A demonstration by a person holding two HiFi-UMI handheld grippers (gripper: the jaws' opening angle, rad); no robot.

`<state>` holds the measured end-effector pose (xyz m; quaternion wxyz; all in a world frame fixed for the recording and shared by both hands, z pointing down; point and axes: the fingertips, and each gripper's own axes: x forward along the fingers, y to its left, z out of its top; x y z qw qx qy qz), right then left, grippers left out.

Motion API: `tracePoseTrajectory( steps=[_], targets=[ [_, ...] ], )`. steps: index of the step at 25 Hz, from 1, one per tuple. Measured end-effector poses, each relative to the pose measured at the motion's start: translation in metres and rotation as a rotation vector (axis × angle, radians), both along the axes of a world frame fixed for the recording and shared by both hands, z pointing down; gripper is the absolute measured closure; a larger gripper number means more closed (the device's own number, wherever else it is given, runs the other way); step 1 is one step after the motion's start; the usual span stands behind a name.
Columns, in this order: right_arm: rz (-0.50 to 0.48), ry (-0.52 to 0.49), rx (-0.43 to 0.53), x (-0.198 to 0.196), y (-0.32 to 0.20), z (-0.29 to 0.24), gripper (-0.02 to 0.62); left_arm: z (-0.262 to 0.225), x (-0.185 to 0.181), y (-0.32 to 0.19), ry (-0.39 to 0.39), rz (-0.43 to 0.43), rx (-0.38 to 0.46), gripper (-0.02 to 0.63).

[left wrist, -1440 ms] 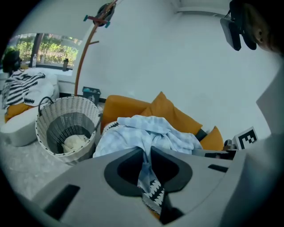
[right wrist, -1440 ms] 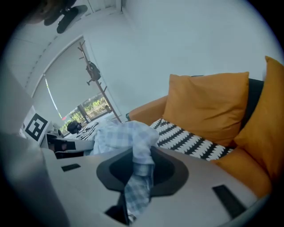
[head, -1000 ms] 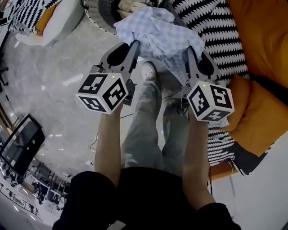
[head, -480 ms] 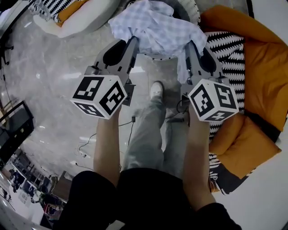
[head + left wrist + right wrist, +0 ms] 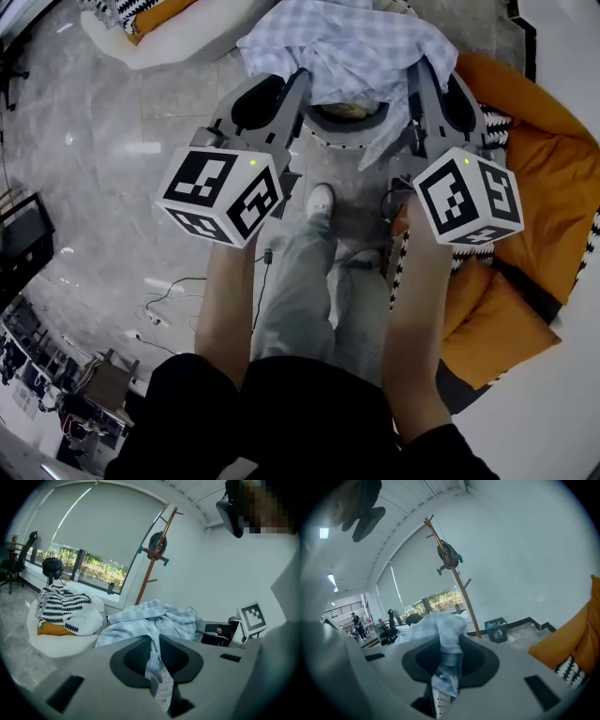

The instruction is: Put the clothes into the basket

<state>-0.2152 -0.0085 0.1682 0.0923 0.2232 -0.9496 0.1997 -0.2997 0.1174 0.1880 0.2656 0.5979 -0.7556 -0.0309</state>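
Your left gripper and right gripper are each clamped narrow on a fold of the checked shirt. It hangs spread between them, off the floor. Past your shoe, the basket shows under it, beside the orange beanbag.

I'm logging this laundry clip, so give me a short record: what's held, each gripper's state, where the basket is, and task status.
held item: light blue checked garment
left gripper: shut on the garment
right gripper: shut on the garment
basket: on the floor below the garment, partly covered by it
nearby: orange cushion at the right
task status: garment not yet in the basket
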Motion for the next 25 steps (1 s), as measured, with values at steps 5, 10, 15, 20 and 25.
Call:
tracePoseTrajectory(
  steps=[5,10,15,20,25],
  targets=[
    [0.005,0.044,-0.023,-0.004,-0.023,0.035,0.511,0.056,0.004,-0.028,0.058,0.019,-0.112,0.552],
    [0.058,0.208,-0.158,0.005,-0.042,0.118,0.351,0.132,0.018,-0.038,0.09,0.096,-0.303,0.376],
    [0.105,0.241,-0.212,0.026,-0.04,0.152,0.351,0.16,0.028,-0.028,0.089,0.089,-0.34,0.376],
    [0.118,0.24,-0.243,0.055,-0.027,0.158,0.376,0.15,0.04,-0.024,0.118,0.07,-0.285,0.376],
    [0.126,0.213,-0.239,0.076,-0.015,0.15,0.551,0.129,0.049,-0.028,0.087,0.07,-0.208,0.489]
  ],
)
